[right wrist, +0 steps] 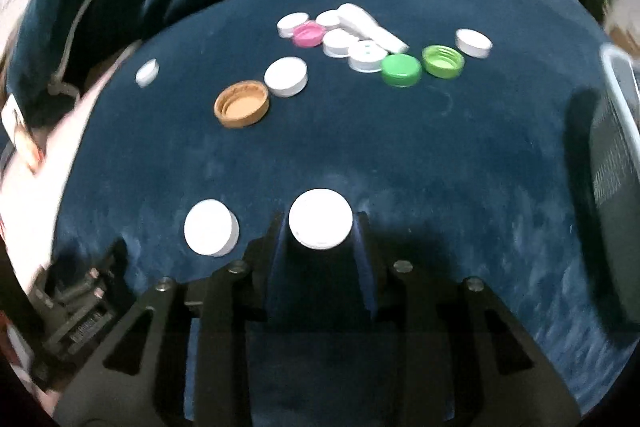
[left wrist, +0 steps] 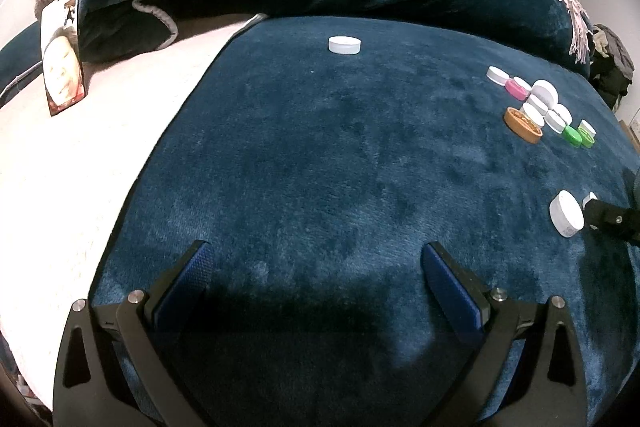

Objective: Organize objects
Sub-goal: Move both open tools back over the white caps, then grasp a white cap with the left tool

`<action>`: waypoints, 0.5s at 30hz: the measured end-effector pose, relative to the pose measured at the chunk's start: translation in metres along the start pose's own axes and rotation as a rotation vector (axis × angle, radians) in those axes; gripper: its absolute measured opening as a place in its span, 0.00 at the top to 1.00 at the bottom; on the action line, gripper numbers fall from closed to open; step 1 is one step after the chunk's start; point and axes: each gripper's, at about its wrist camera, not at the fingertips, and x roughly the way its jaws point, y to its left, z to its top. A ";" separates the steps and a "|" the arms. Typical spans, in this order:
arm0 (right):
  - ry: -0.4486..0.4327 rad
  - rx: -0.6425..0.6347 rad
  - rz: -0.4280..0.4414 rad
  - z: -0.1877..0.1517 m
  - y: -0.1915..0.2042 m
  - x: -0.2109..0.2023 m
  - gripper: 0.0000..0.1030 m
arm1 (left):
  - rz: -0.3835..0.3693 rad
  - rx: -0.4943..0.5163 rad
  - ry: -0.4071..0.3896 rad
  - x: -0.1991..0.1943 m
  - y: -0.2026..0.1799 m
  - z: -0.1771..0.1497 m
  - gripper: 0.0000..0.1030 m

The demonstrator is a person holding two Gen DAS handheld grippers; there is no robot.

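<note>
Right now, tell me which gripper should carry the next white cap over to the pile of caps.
Right. The right gripper already has a white cap between its jaws, with the pile of caps straight ahead. The left gripper hangs open over bare blue blanket, holding nothing.

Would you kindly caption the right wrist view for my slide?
Right gripper fingers bracket a white cap on the blue blanket, more caps beyond.

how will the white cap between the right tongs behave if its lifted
The white cap looks like a short, rigid plastic disc, so it should hold its shape and probably weighs little. Its smooth round rim sits between narrow pads, so it could twist or slip out. Dropped on edge it might roll, though the plush blue blanket would likely damp that.
</note>
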 end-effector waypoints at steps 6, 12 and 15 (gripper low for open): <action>-0.048 -0.021 0.029 -0.014 -0.006 0.005 0.32 | -0.002 -0.001 -0.007 -0.001 0.001 -0.002 0.00; -0.091 -0.088 0.021 -0.023 0.001 0.000 0.22 | 0.012 0.025 0.007 -0.004 0.000 0.001 0.00; -0.146 -0.089 -0.038 -0.017 0.003 -0.010 0.24 | 0.010 0.025 0.008 -0.004 0.000 0.001 0.00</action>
